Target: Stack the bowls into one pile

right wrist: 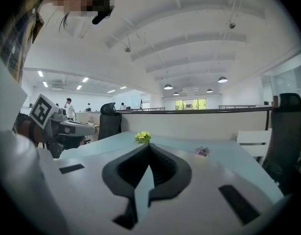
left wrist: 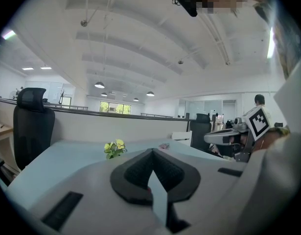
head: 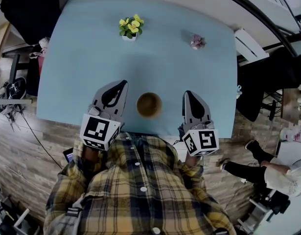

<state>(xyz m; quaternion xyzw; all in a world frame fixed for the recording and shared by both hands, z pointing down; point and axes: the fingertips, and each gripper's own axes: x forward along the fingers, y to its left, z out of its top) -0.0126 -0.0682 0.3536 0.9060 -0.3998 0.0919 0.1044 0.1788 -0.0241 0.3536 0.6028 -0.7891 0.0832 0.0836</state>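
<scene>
Left gripper point(head: 124, 83) and right gripper point(head: 188, 94) flanking brown round wooden-looking bowl point(head: 149, 105), sitting at 6 o'clock on pale blue tabletop point(head: 91, 43), near edge. My fingers point(left wrist: 133, 173) clenching nothing. Risking: careless inward swing knocking bowl off edge.

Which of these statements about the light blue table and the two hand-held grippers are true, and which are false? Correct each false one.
1. The brown round bowl sits on the light blue table between the two grippers. True.
2. The left gripper is clamped on the bowl. False: its jaws are shut on nothing, beside the bowl.
3. The yellow flowers in a small white pot stand near the table's far edge. True.
4. The right gripper has its jaws wide apart. False: they are together and empty.
5. The small purple flower lies inside the bowl. False: it lies on the table, to the right of the yellow flowers.
</scene>
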